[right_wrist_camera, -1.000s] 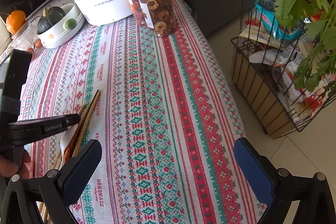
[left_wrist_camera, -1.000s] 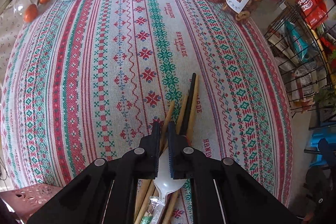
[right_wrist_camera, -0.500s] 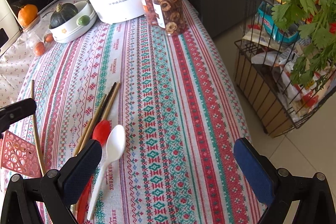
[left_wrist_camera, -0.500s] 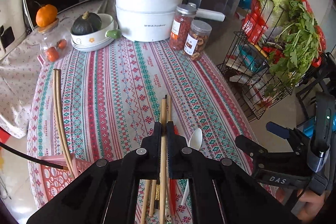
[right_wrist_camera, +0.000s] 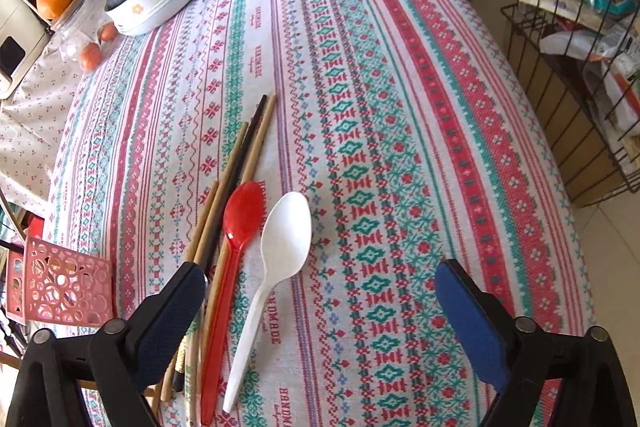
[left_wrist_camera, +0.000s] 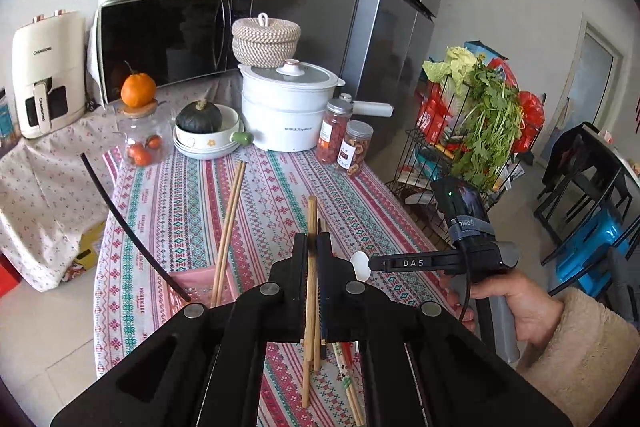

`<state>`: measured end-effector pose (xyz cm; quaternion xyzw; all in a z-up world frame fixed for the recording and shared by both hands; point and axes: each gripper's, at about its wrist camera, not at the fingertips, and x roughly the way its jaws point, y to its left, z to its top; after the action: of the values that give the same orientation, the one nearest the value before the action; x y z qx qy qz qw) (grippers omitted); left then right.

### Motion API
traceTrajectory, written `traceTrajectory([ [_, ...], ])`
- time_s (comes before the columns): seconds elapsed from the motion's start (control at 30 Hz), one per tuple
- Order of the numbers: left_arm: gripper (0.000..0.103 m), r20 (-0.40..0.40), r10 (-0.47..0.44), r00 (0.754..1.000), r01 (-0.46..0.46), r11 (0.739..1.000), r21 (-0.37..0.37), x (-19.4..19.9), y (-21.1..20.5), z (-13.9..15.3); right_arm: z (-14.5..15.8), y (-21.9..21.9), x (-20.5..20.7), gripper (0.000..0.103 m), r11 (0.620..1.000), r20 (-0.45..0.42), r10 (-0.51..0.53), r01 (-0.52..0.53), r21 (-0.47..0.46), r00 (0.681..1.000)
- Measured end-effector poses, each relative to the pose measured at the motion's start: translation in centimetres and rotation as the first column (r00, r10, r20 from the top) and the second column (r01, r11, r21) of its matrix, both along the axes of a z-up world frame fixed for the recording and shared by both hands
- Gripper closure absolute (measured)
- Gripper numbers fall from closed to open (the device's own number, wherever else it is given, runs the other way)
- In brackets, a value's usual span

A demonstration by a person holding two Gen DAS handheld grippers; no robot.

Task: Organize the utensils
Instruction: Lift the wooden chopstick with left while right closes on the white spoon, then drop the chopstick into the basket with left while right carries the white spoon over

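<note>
While my left gripper is raised above the striped tablecloth, tilted forward, its jaws are clamped on a wooden chopstick. My right gripper points steeply down at that cloth, jaws apart and just been closing, over the white plastic spoon. Just beside it lie a red spoon and more chopsticks, untouched.

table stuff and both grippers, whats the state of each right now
left gripper: shut on a wooden chopstick, lifted
right gripper: open, jaws just closing, empty
white spoon: flat on cloth
red spoon: flat beside it
pink holder: at table edge
white pot: lid on
</note>
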<state>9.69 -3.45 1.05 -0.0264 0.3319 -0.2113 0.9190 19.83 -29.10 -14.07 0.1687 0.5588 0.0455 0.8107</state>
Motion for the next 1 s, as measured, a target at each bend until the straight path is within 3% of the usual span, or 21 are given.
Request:
traceTrajectory([
  [0.07,0.099,-0.010,-0.013,1.000,0.012,1.000,-0.028,-0.4,1.0,0.2,-0.9,0.4,0.7,0.022,1.000,-0.021,0.011,-0.011,0.011,1.000],
  [0.23,0.099,0.019,-0.032,0.999,0.033,0.999,-0.028,-1.6,2.6,0.9,-2.7,0.4,2.3,0.052,1.000,-0.052,-0.004,0.005,0.023,0.999],
  [0.4,0.099,0.030,-0.023,0.999,0.024,0.999,-0.036,-2.4,4.2,1.2,-3.6,1.2,2.6,0.072,0.999,-0.027,0.002,-0.001,0.049,1.000],
  [0.43,0.099,0.028,-0.019,0.999,0.020,0.999,-0.038,-2.5,4.5,1.2,-3.7,1.7,2.7,0.087,0.999,-0.029,0.020,-0.019,0.038,0.999],
  [0.5,0.099,0.031,-0.006,1.000,0.007,0.999,-0.041,-2.7,5.1,1.2,-3.8,2.1,2.6,0.098,0.999,-0.014,0.031,-0.030,0.011,0.999],
  [0.7,0.099,0.084,0.035,0.996,-0.029,0.997,-0.064,-3.6,6.8,2.2,-2.0,3.2,1.5,0.100,0.996,0.054,0.064,-0.061,-0.059,0.996],
  [1.0,0.099,0.227,0.085,0.970,-0.061,0.992,-0.109,-5.3,8.7,5.2,5.8,4.5,-2.4,0.100,0.994,0.320,0.070,-0.038,-0.106,0.945],
])
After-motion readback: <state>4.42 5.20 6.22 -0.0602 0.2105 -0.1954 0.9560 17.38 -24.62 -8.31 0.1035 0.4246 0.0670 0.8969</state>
